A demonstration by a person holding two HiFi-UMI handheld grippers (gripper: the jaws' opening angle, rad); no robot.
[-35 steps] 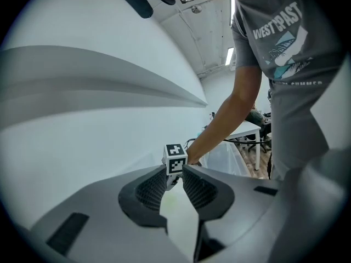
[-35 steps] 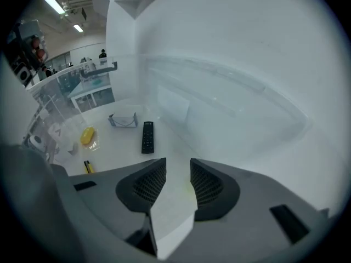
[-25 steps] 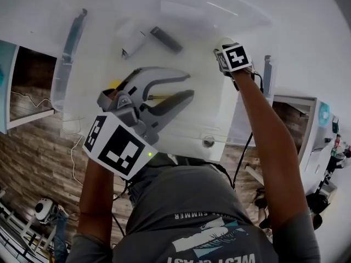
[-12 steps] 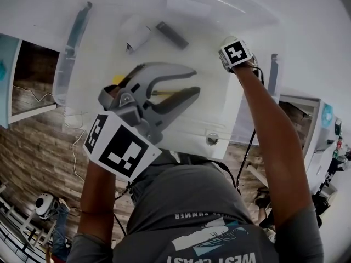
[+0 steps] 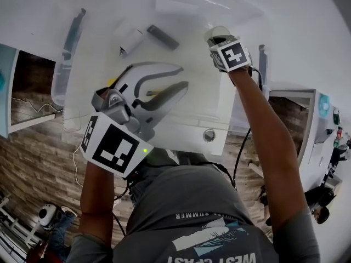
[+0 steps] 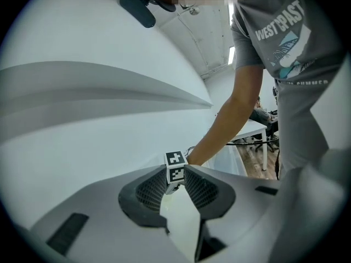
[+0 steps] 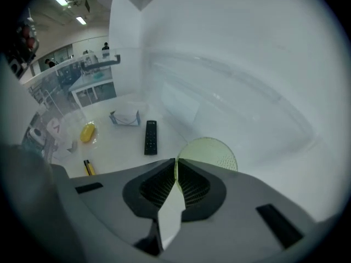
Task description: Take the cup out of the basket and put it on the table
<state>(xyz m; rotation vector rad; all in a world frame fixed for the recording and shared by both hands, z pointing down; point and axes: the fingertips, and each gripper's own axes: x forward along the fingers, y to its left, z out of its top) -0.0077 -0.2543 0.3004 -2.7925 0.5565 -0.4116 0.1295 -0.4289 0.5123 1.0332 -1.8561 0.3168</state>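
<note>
Pale green translucent cup (image 7: 211, 153) is pinched by its thin rim in your right gripper (image 7: 175, 167). That gripper's jaws have just been closing and now press on the rim from both sides. Seen from your head, the cup (image 5: 215, 33) is at about 1 o'clock in the clear plastic basket (image 5: 68, 53), near its far right wall. You cannot tell whether it has left the basket's floor. On that floor, toward 11 o'clock, lie a black remote control (image 5: 162, 36) and a small white box (image 5: 131, 40), just beside each other. The right gripper view adds a yellow rounded object (image 7: 87, 132) and a yellow and black marker (image 7: 89, 167), out at 9 o'clock from the remote. Your left gripper (image 5: 184, 78) hangs over the basket's middle with its jaws apart and nothing gripped. Between them you see only the right gripper's marker cube (image 6: 175, 166), well apart from them. The basket stands on the white table (image 5: 307, 32)
</note>
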